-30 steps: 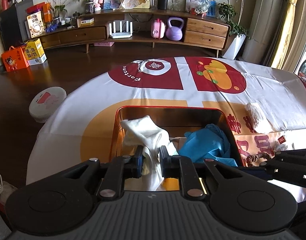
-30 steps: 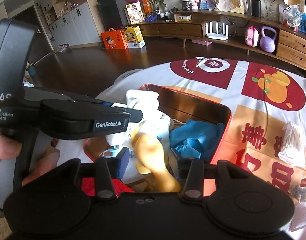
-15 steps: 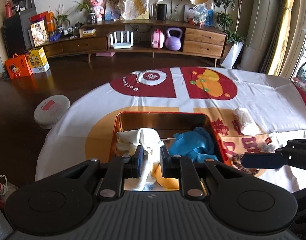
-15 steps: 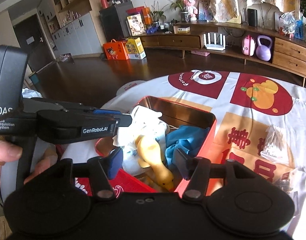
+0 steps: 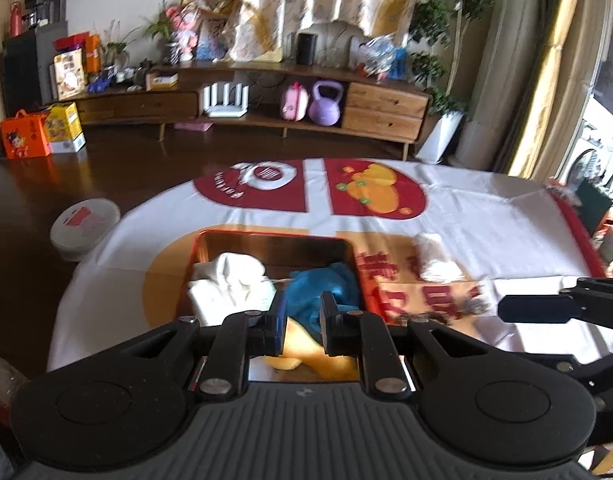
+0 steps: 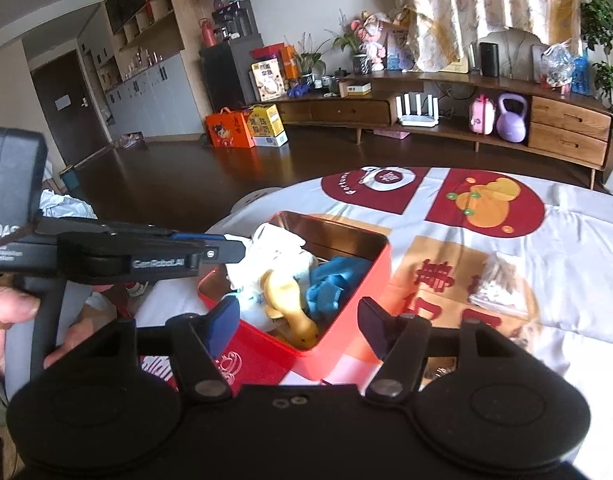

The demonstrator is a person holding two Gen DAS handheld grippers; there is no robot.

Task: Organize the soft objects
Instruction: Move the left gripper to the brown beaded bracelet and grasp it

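1. I judge the step in hand to be a pause between drops: the red tin box (image 6: pixel 346 320) already holds a white cloth (image 5: pixel 230 276), a blue cloth (image 5: pixel 322 288) and a yellow soft toy (image 6: pixel 286 300), and neither of my tongs carries anything.
2. My left gripper (image 5: pixel 302 320) hangs above the near edge of the box, its fingers a small gap apart with nothing between them.
3. My right gripper (image 6: pixel 298 320) stands wide apart and empty, just in front of the box's near corner.
4. Next, I think, comes the white fluffy bundle (image 5: pixel 434 256) lying on the cloth to the right of the box. That calls for swinging my right tongs over it, pinching a fold, and lifting it clear of the box wall.
5. The box sits on a table under a white tablecloth with red and orange prints (image 5: pixel 486 208).
6. Beyond the box lie a dark wooden floor, a low wooden sideboard (image 6: pixel 566 136) with a purple kettlebell (image 6: pixel 512 118), and curtains.
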